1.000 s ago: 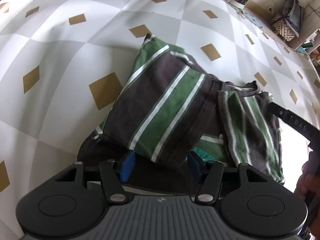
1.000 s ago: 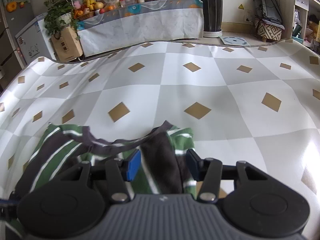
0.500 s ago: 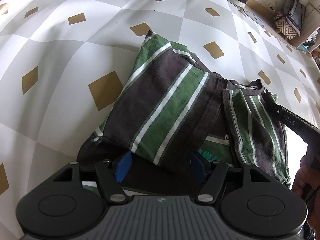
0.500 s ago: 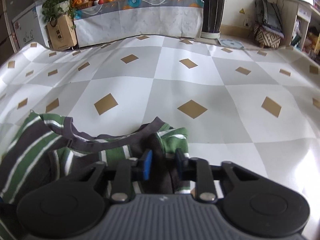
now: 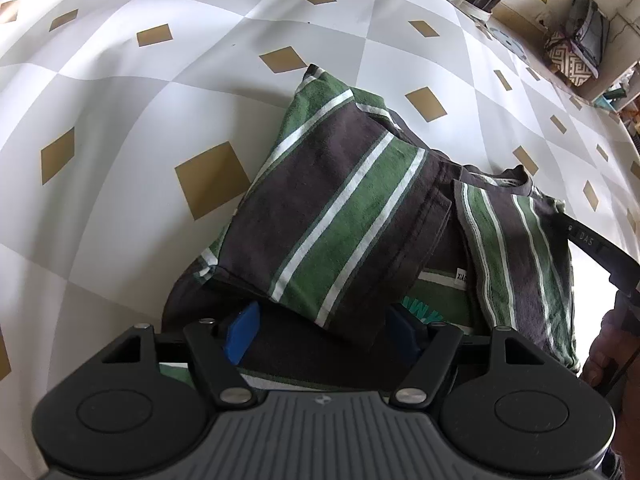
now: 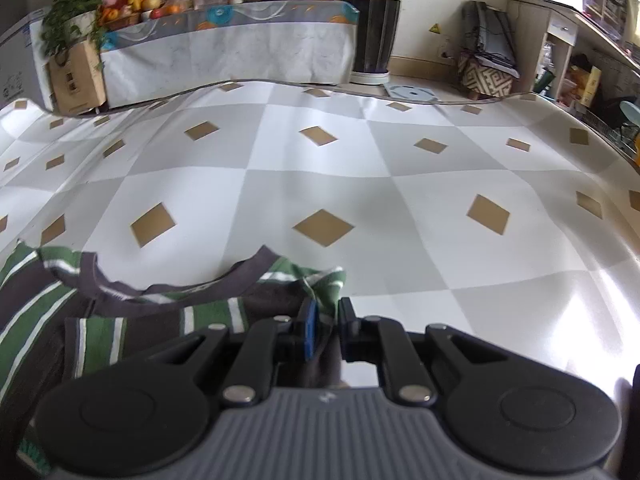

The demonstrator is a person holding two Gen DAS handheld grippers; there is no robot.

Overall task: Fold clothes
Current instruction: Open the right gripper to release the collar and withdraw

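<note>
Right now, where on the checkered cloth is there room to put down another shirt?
Plenty beyond the striped shirt: the checkered cloth lies bare up to its far edge and to the right. In the left wrist view it is also bare left of the shirt. It is crowded only at the shirt, where the left gripper and right gripper work.

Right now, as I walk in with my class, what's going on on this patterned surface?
A person is folding a green, dark and white striped T-shirt on a checked cloth, with a handheld gripper in each hand. Both sleeves are already folded in over the body. The right gripper has its jaws shut on the shirt's edge near the collar. The left gripper sits at the near side of the shirt with its jaws open, the fabric lying between them. The person's hand shows at the edge.
</note>
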